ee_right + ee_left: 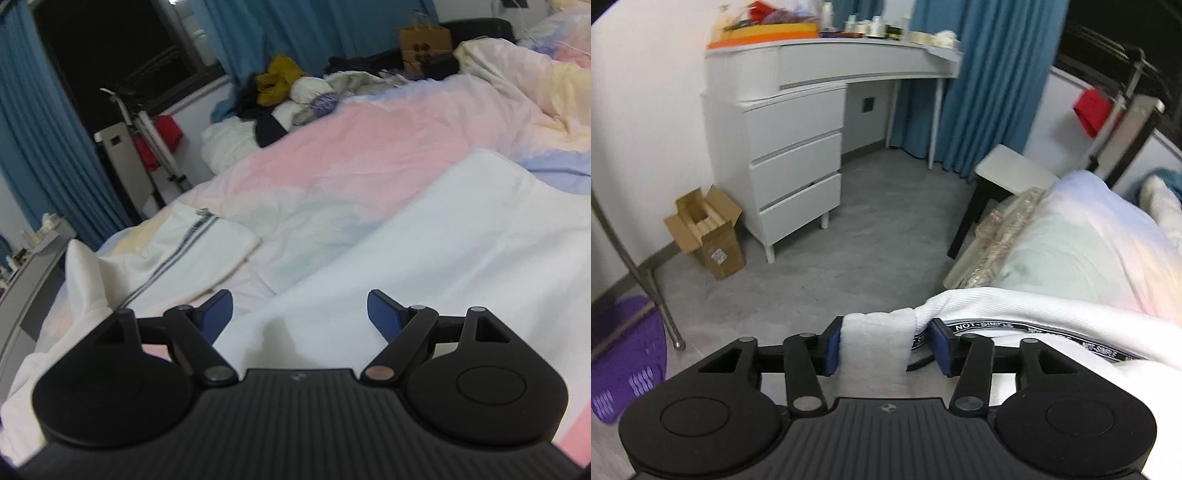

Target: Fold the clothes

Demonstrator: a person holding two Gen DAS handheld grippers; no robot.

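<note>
Left wrist view: the left tongs [886, 345] straddle a bunched corner of the white ribbed garment [1015, 306] at the pastel-quilted bed's [1089, 240] edge; whether they pinch it is unclear, so it may slip free. Right wrist view: the right tongs [299, 314] gape over the garment's flat body on the bed, holding nothing.

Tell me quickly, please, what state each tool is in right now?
Left tool: white garment between its jaws; grip cannot be told.
Right tool: open, holding nothing.

A white curved dressing table with drawers [798, 155] is set against blue curtains [990, 74]; grey tiled floor [871, 236]; a dark window [110, 48] is seen.
</note>
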